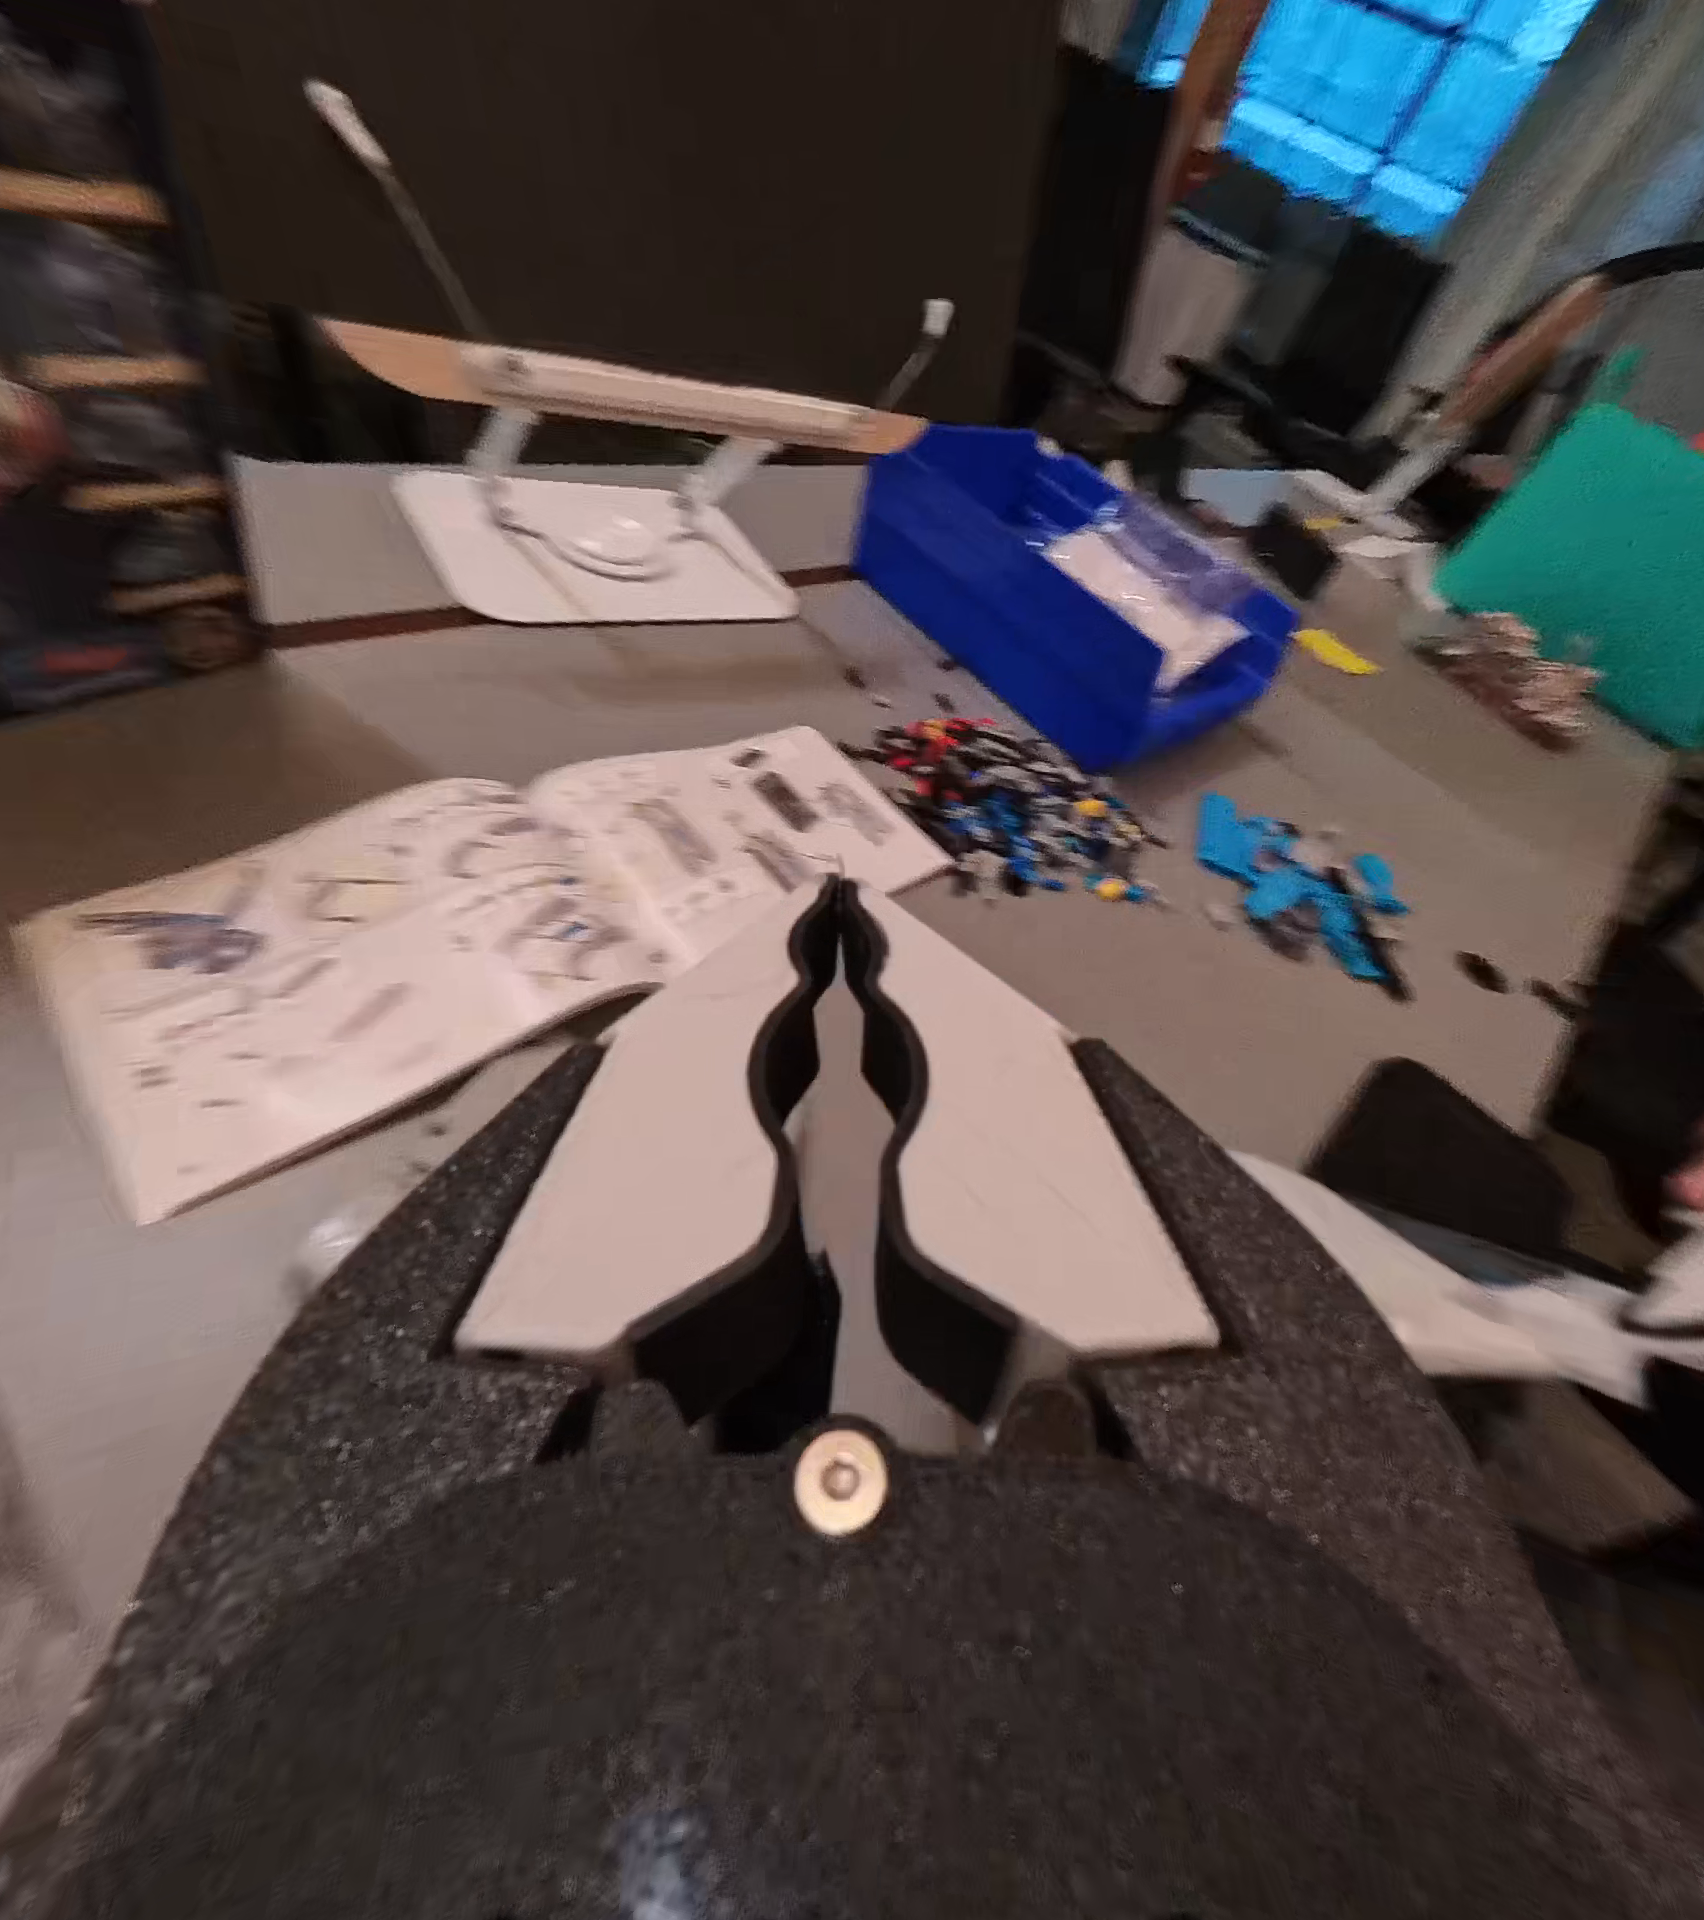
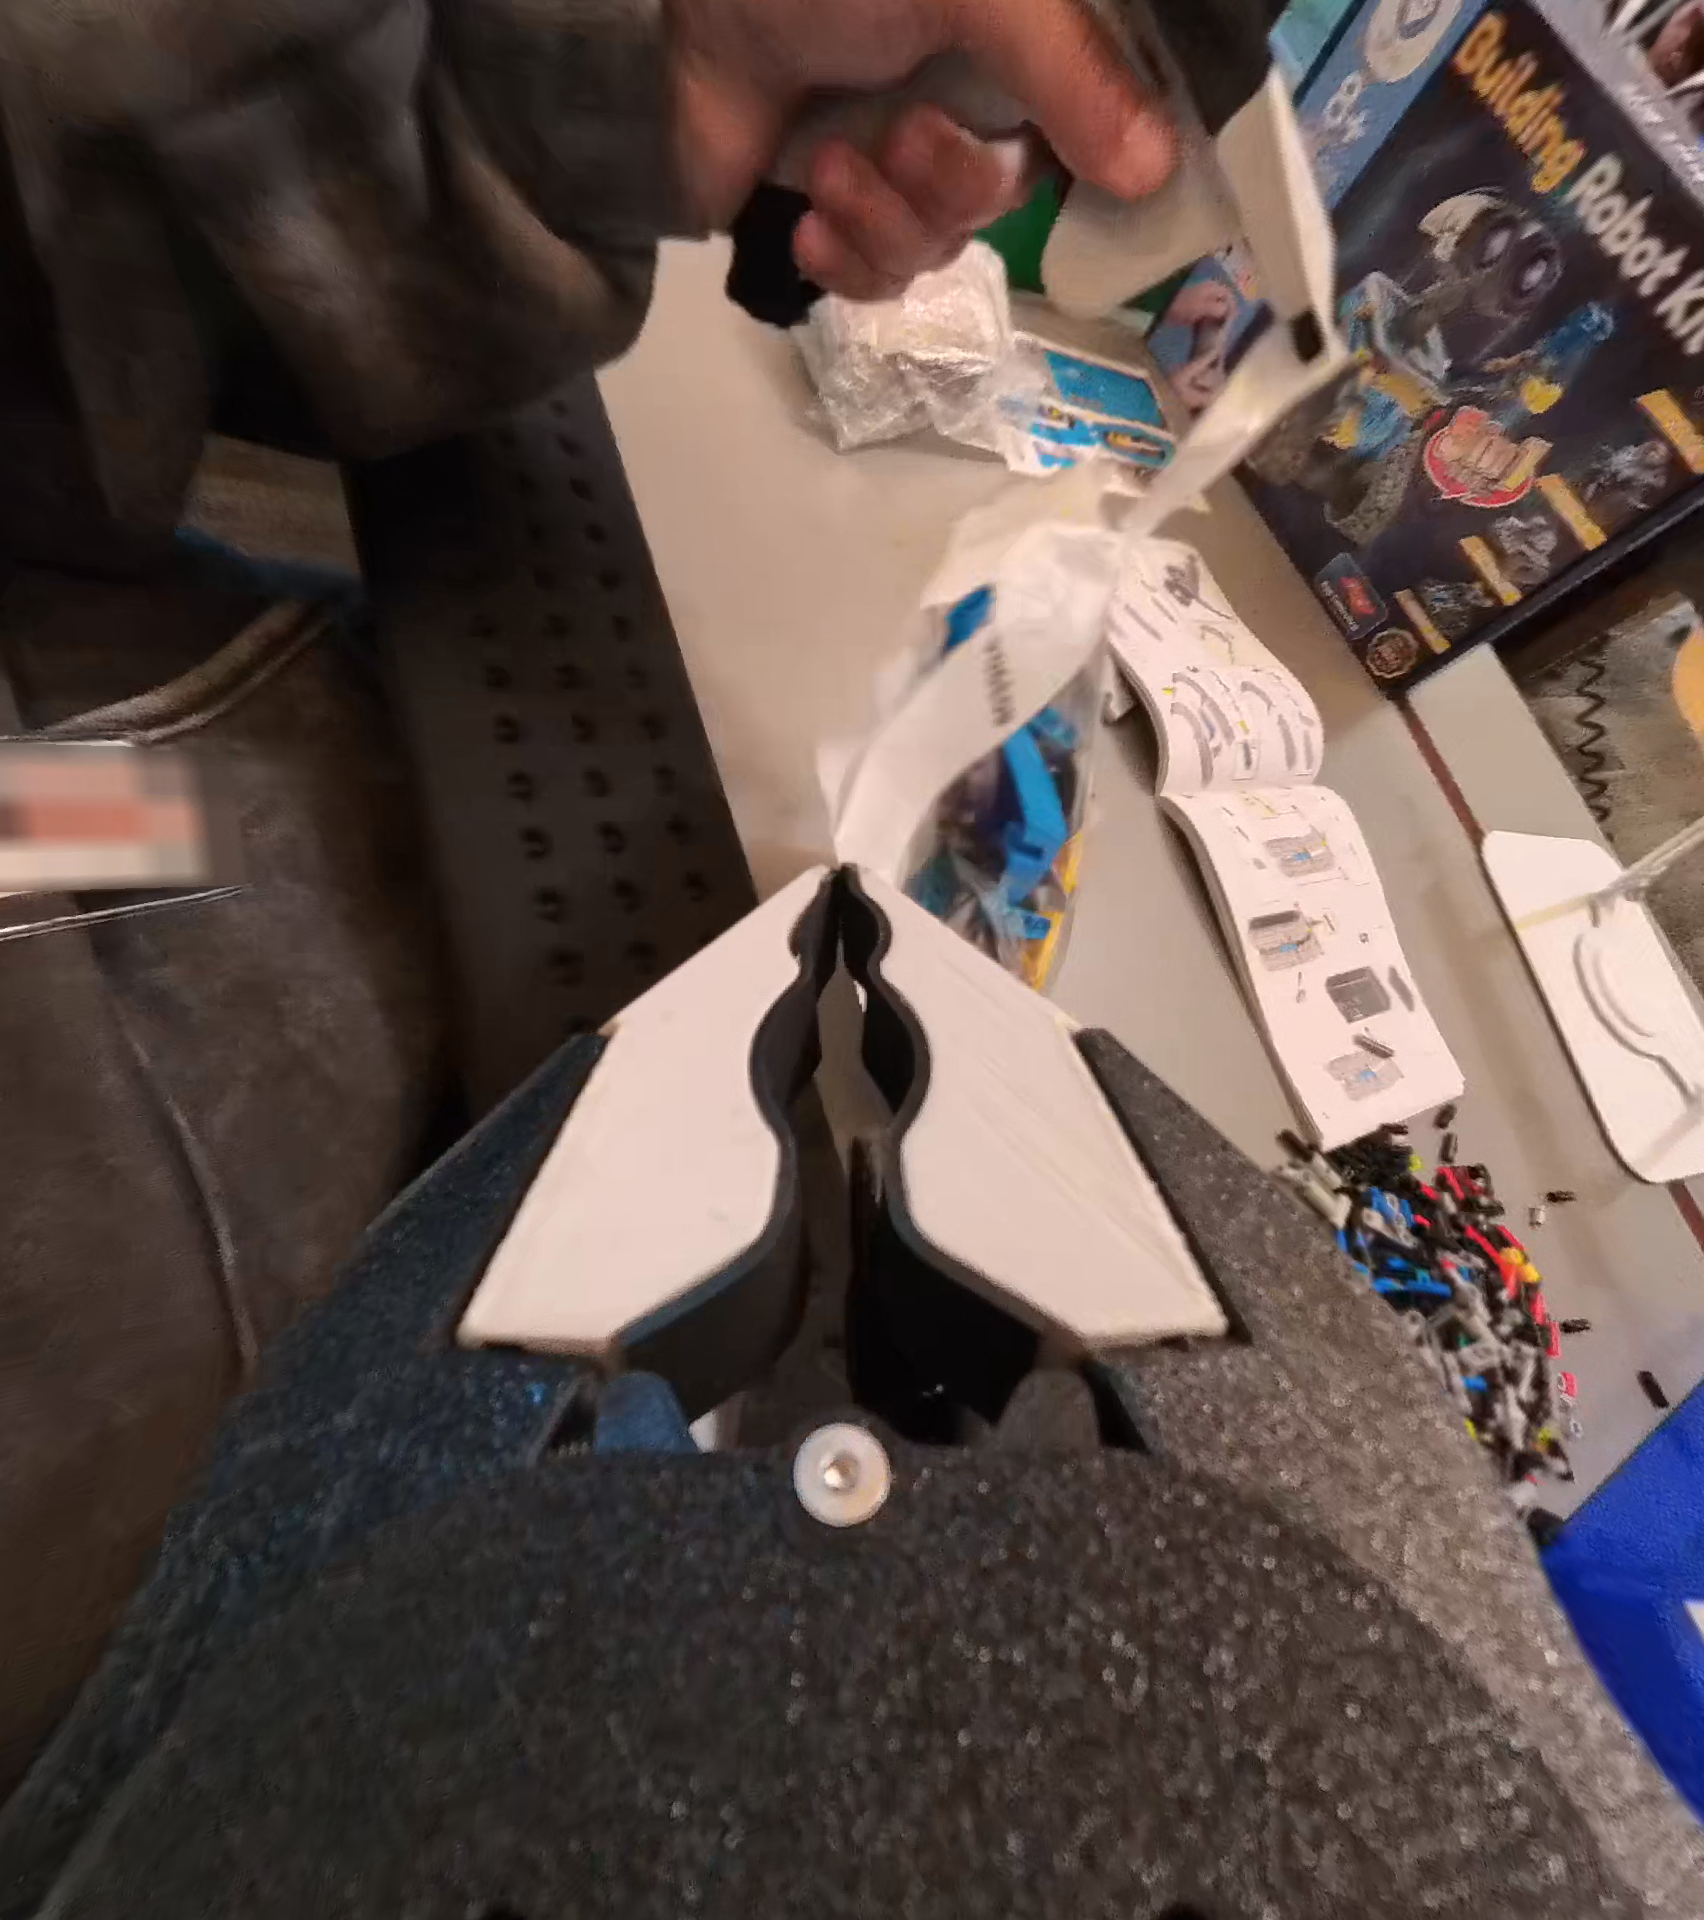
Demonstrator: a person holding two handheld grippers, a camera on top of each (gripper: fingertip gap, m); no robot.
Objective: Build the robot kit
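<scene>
The left gripper and right gripper share smooth matt white plastic fingers on rough, speckled black bodies. The booklet is matt paper — the bin glossy blue plastic, the bag thin crinkled film.

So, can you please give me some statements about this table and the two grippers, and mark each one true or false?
1. The left gripper and the right gripper both pinch the plastic bag of blue parts. True.
2. The blue bin is empty. False: a clear packet lies in it.
3. The instruction booklet lies open on the table. True.
4. The pile of small parts sits inside the bin. False: it lies on the table, between booklet and bin.
</scene>
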